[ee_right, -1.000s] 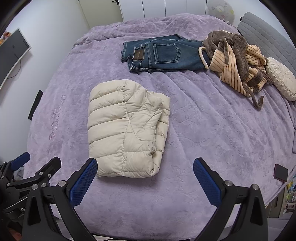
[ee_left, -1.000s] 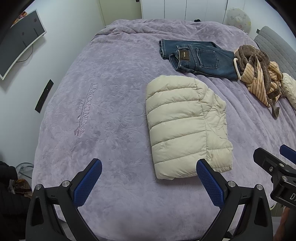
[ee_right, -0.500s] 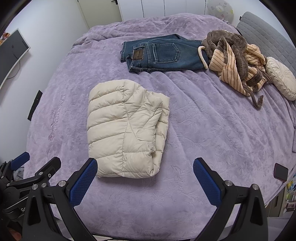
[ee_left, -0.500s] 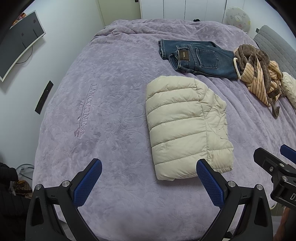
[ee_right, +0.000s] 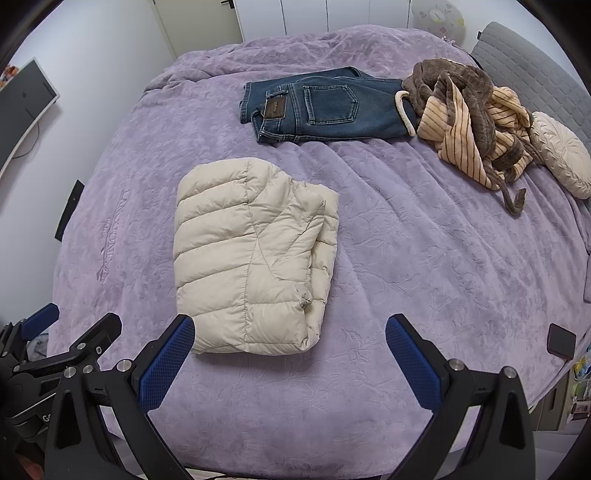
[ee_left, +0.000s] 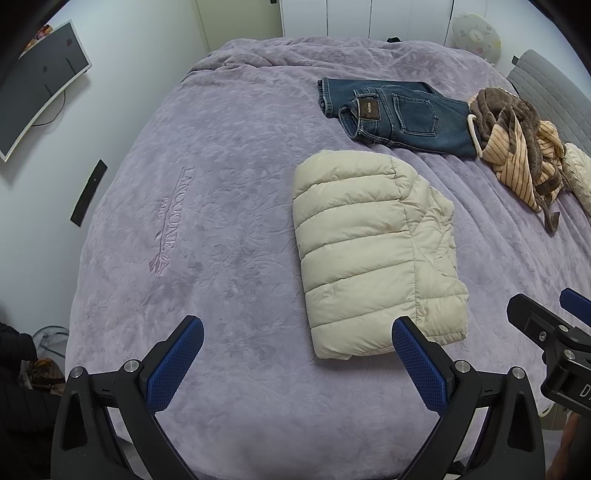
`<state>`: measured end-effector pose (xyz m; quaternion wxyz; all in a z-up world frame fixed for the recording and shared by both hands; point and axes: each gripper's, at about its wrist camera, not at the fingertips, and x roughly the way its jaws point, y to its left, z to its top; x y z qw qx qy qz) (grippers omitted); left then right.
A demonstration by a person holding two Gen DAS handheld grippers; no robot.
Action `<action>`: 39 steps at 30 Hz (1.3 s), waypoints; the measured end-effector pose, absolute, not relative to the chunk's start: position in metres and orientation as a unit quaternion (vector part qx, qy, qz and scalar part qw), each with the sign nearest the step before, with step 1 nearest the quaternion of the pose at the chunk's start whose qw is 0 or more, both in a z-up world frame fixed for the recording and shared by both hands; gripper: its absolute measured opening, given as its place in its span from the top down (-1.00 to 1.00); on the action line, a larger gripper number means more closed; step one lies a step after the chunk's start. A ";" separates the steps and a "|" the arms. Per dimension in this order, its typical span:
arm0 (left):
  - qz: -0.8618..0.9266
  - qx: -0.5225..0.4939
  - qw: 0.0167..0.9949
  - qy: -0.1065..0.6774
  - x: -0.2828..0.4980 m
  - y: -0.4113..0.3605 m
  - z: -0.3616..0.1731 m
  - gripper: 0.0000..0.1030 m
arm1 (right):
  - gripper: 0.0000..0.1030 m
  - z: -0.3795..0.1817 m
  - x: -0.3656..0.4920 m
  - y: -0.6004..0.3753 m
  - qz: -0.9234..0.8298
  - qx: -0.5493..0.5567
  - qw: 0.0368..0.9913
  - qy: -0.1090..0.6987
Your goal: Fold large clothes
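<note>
On the bed (ee_left: 221, 166), jacket (ee_left: 373, 251) lies folded; both grippers (ee_left: 297, 360) (ee_right: 288, 356) hang empty, fingers apart; robe (ee_right: 469, 118) likely next.

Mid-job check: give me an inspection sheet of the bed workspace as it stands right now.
Surface: purple bedspread, embossed, lightly creased.
Job's things: cream puffer jacket folded into a rectangle; jeans folded beyond it; brown striped robe in an unfolded heap touching the jeans.
Clutter: round cream cushion beside the robe; dark phone-like item at the bed's right edge.
Grippers: left gripper and right gripper both open, empty, above the near bed edge.
Cables: one under the monitor.
Surroundings: white closet doors, grey headboard.
</note>
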<state>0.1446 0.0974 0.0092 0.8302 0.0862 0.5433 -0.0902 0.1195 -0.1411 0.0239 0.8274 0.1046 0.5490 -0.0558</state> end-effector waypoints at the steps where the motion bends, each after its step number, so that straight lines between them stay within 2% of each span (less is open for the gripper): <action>1: -0.090 0.086 0.830 0.543 0.145 0.098 0.009 -0.97 | -0.99 0.024 0.120 -0.141 -0.056 0.104 0.827 0.549; 39: -0.091 0.089 0.831 0.542 0.141 0.099 0.012 -0.97 | -0.99 0.023 0.118 -0.140 -0.055 0.103 0.827 0.551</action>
